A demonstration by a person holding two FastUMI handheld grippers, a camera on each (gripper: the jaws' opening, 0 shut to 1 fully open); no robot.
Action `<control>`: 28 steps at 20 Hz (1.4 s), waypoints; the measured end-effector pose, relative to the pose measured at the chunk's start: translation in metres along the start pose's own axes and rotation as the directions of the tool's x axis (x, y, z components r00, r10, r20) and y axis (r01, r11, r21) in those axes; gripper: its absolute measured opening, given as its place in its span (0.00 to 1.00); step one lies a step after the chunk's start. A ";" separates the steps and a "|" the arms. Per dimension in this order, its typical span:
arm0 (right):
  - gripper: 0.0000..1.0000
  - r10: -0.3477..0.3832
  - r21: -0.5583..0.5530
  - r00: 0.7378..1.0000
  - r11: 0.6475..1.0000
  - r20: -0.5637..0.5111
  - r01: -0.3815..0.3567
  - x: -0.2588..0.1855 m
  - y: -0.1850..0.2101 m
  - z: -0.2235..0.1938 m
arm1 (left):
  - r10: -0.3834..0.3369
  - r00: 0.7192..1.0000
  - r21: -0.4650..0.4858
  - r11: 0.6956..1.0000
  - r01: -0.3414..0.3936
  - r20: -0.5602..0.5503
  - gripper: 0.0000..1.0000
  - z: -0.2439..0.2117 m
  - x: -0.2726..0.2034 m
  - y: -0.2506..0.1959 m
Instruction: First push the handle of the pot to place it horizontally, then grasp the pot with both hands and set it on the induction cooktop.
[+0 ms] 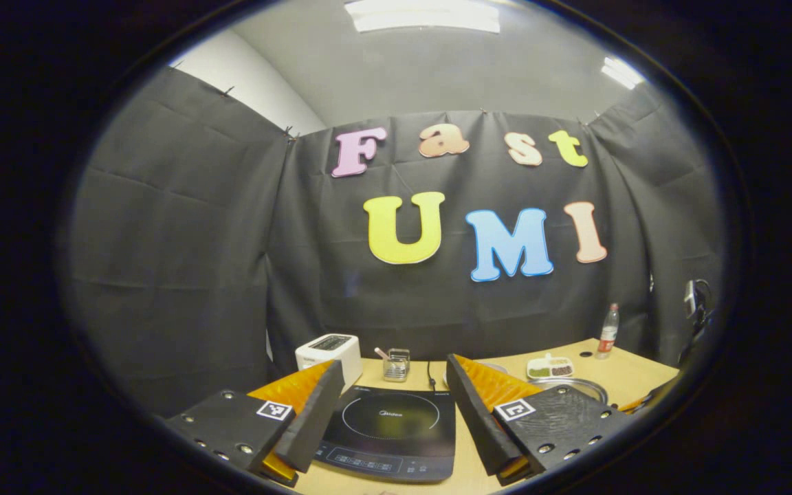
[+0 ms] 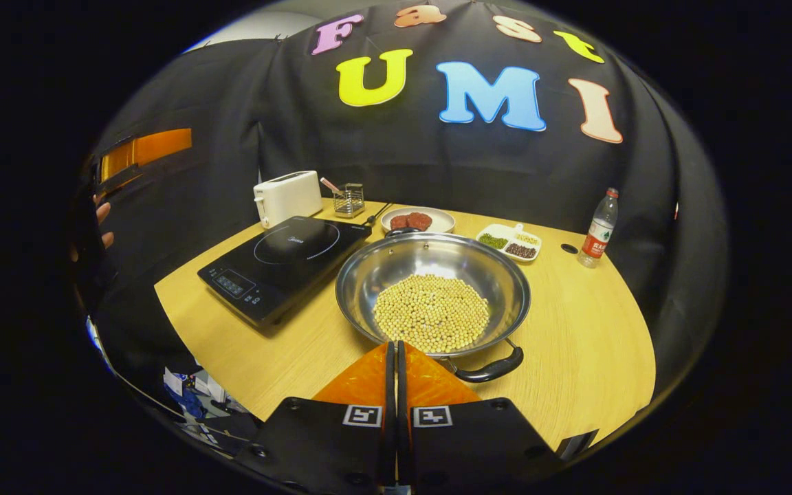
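A steel pot point(image 2: 396, 265) holding soybeans point(image 2: 432, 313) stands mid-table, right of the black induction cooktop point(image 2: 286, 265). One black pot handle point(image 2: 489, 371) points toward the near right; the other handle point(image 2: 403, 232) sits at the far rim. My right gripper point(image 2: 396, 350) is shut with nothing between its fingers, its tips at the pot's near rim just left of the near handle. My left gripper point(image 1: 392, 364) is held open above the cooktop point(image 1: 389, 426), empty. The pot's rim point(image 1: 571, 386) peeks past its right finger.
At the back stand a white toaster point(image 2: 288, 196), a wire utensil holder point(image 2: 349, 199), a plate of meat point(image 2: 430, 218), a sectioned dish point(image 2: 509, 242) and a bottle point(image 2: 597, 230). A hand point(image 2: 97, 227) shows at far left. The table edge curves close in front.
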State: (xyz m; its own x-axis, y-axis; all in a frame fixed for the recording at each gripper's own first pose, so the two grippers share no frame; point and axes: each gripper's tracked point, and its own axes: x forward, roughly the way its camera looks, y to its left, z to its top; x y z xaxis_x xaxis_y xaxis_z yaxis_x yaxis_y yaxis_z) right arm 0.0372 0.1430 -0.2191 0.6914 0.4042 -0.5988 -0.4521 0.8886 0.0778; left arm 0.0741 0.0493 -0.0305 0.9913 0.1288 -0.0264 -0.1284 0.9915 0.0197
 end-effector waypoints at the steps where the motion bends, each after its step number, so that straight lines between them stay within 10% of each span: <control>1: 0.02 0.010 0.000 1.000 1.000 -0.020 -0.010 0.004 -0.002 -0.005 | 0.005 1.000 0.002 1.000 -0.005 -0.006 0.91 -0.003 0.002 -0.002; 28: 0.01 -0.047 0.001 0.980 0.999 -0.191 0.048 0.034 -0.085 -0.035 | -0.015 0.999 0.015 1.000 0.016 -0.050 0.92 -0.019 0.040 -0.061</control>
State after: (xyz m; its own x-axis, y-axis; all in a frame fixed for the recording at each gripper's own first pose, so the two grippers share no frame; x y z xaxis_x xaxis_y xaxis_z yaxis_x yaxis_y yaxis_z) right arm 0.0796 0.0736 -0.2744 0.5913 0.3135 -0.7431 -0.4179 0.9071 0.0502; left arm 0.1209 -0.0060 -0.0521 0.9904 0.1145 -0.0768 -0.1122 0.9931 0.0343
